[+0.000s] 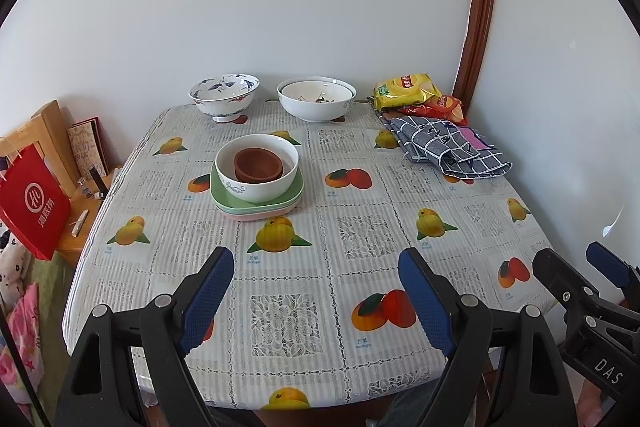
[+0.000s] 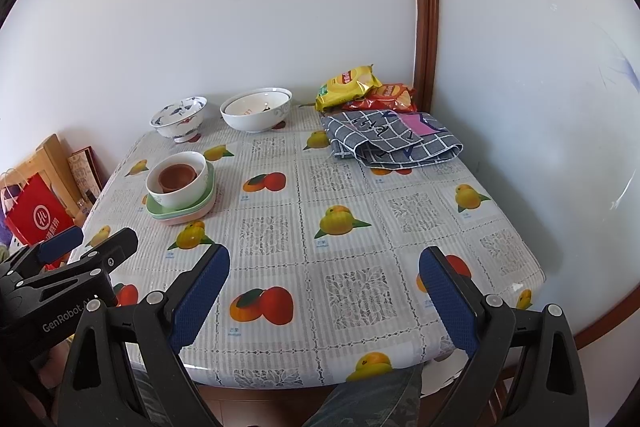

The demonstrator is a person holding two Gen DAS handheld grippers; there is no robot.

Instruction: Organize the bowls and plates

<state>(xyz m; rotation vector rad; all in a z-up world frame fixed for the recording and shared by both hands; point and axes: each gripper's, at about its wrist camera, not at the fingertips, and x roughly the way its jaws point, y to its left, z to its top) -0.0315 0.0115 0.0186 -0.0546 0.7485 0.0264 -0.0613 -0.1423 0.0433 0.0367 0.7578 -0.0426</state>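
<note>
A stack of green and pink plates (image 1: 224,197) (image 2: 158,211) sits mid-table, carrying a white bowl (image 1: 264,185) (image 2: 184,193) with small brown bowls (image 1: 258,165) (image 2: 176,177) nested inside. At the back stand a blue-patterned footed bowl (image 1: 224,97) (image 2: 180,119) and a large white bowl (image 1: 316,101) (image 2: 256,115) with another bowl nested in it. My left gripper (image 1: 316,259) (image 2: 90,241) is open and empty over the table's near edge. My right gripper (image 2: 324,259) (image 1: 568,255) is open and empty beside it, to the right.
Yellow and red snack bags (image 1: 408,91) (image 2: 348,85) and a folded checked cloth (image 1: 452,147) (image 2: 392,139) lie at the back right, by the wall. A wooden chair with a red bag (image 1: 32,203) (image 2: 36,219) stands left of the table. The table (image 1: 360,227) has a fruit-print cover.
</note>
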